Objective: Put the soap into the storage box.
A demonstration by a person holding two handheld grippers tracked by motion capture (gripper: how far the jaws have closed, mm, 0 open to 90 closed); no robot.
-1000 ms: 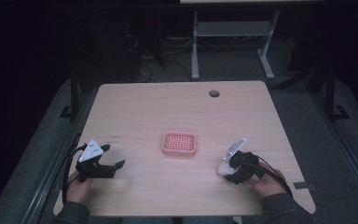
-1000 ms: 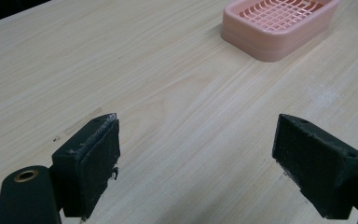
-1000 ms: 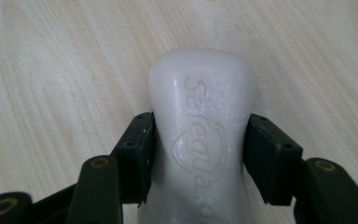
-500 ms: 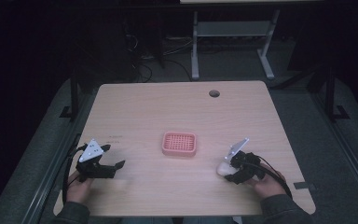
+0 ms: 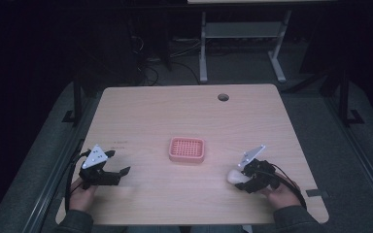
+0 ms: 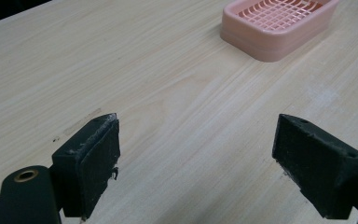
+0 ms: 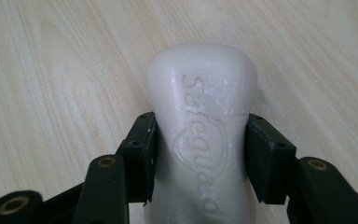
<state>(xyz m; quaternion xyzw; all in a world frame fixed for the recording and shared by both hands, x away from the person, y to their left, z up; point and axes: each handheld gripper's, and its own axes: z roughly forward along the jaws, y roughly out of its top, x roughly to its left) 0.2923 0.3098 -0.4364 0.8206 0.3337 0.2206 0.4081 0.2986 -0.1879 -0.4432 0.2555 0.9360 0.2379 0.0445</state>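
Observation:
A white bar of soap (image 7: 203, 116) with embossed lettering sits between the two black pads of my right gripper (image 7: 200, 149), which is shut on its sides. In the high view that soap (image 5: 234, 175) shows at the tip of the right gripper (image 5: 243, 178), low over the table's right front. A pink soap dish (image 5: 187, 149) with a grid top lies at the table's middle. My left gripper (image 5: 121, 173) rests at the left front, open, nothing between its pads (image 6: 89, 158). The soap dish (image 6: 277, 25) lies ahead of it, to the upper right.
The wooden table (image 5: 175, 116) has a round cable hole (image 5: 223, 97) near its far edge. A white desk frame (image 5: 243, 34) stands on the dark floor behind. A person's hands hold both grippers at the near edge.

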